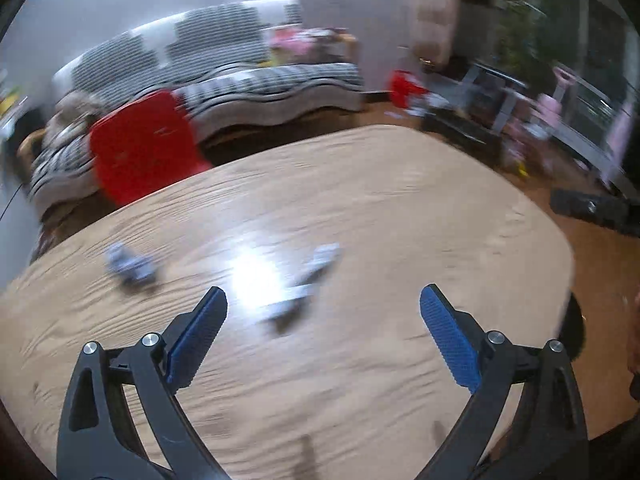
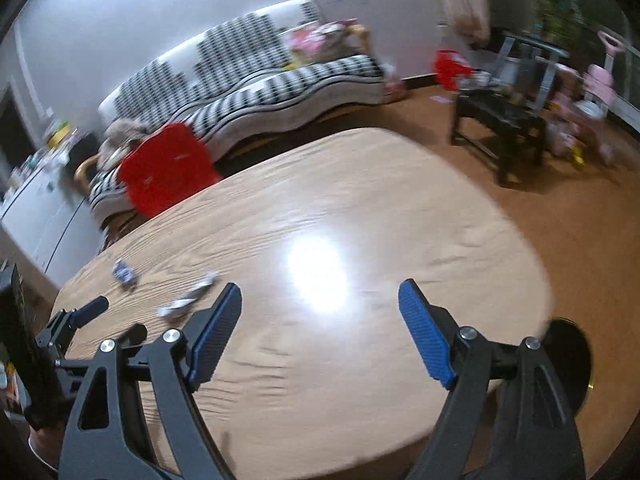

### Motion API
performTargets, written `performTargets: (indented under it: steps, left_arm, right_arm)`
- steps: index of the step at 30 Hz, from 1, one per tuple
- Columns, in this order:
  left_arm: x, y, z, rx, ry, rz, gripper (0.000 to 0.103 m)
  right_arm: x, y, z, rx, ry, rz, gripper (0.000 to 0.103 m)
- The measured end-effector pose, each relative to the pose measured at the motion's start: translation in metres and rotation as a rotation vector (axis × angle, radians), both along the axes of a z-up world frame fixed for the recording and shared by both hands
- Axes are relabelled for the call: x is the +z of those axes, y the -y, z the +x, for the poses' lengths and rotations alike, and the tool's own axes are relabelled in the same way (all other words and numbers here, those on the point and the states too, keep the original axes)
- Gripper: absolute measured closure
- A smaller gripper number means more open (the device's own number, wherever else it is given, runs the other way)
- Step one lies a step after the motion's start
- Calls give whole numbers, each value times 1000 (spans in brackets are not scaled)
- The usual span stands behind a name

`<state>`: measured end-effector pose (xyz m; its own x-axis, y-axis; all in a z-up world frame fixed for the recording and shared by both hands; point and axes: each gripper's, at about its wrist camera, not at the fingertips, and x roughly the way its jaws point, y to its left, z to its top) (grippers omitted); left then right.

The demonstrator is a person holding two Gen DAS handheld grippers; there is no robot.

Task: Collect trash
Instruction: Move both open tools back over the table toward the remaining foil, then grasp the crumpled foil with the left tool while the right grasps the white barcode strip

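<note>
While both views blur, two pale crumpled wrappers on the wooden table (image 1: 360, 208), a bluish-white wad (image 1: 130, 266) nearer the table's left edge, a longer silvery strip (image 1: 304, 286) mid-table, left gripper (image 1: 323, 300) wide open and empty, right gripper (image 2: 320, 294) likewise gaping, empty.

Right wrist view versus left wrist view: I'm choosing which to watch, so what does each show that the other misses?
Only the right wrist view shows the white cabinet, the left gripper from the side, and the whole black stool.

Only the left wrist view shows the black bag on the floor.

Both share the wooden table, two scraps of trash on it, a crumpled wrapper and a long wrapper, plus the red chair and striped sofa. Each view's own jaws stand open, holding nothing.
</note>
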<state>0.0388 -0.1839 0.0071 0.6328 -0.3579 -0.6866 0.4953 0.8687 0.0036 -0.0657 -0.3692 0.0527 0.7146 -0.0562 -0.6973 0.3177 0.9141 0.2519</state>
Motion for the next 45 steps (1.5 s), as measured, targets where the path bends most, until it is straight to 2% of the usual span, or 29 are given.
performTargets:
  steps: [4, 8, 15, 22, 26, 31, 35, 38, 39, 41, 42, 43, 45]
  left_arm:
    - [-1, -74, 23, 143, -14, -17, 9]
    - [-3, -127, 38, 248, -35, -33, 9]
    - [-8, -171, 59, 340, -63, -60, 9]
    - [-24, -156, 88, 387, -120, -86, 9]
    - [-35, -140, 117, 402, -141, -84, 9]
    - [-53, -130, 156, 462, -186, -122, 9]
    - [-70, -120, 179, 479, -196, -82, 9]
    - [-83, -118, 191, 498, -210, -52, 9]
    - [-84, -117, 191, 504, -195, -41, 9]
    - [-85, -112, 191, 495, -172, -10, 10]
    - [-85, -109, 191, 490, -169, 5, 14]
    - [-84, -106, 190, 484, -157, 17, 19]
    - [-83, -103, 185, 482, -141, 35, 44]
  right_arm:
    - [-6, -70, 49, 111, -22, -24, 25]
    - [-19, -129, 79, 193, -51, -50, 25]
    - [-40, -180, 108, 264, -92, -62, 25]
    - [-61, -183, 126, 258, -128, -49, 25]
    - [-78, -177, 138, 246, -163, -31, 25]
    - [-97, -174, 155, 248, -199, -23, 25]
    - [-114, -174, 172, 251, -232, -27, 24]
    - [-115, -178, 178, 255, -228, -95, 24]
    - [-116, -179, 179, 258, -229, -108, 26]
    - [-116, -181, 178, 260, -229, -148, 37]
    - [-115, -181, 178, 260, -229, -166, 50]
    - [-115, -181, 178, 261, -229, -178, 61]
    - [-113, -178, 177, 273, -227, -157, 73]
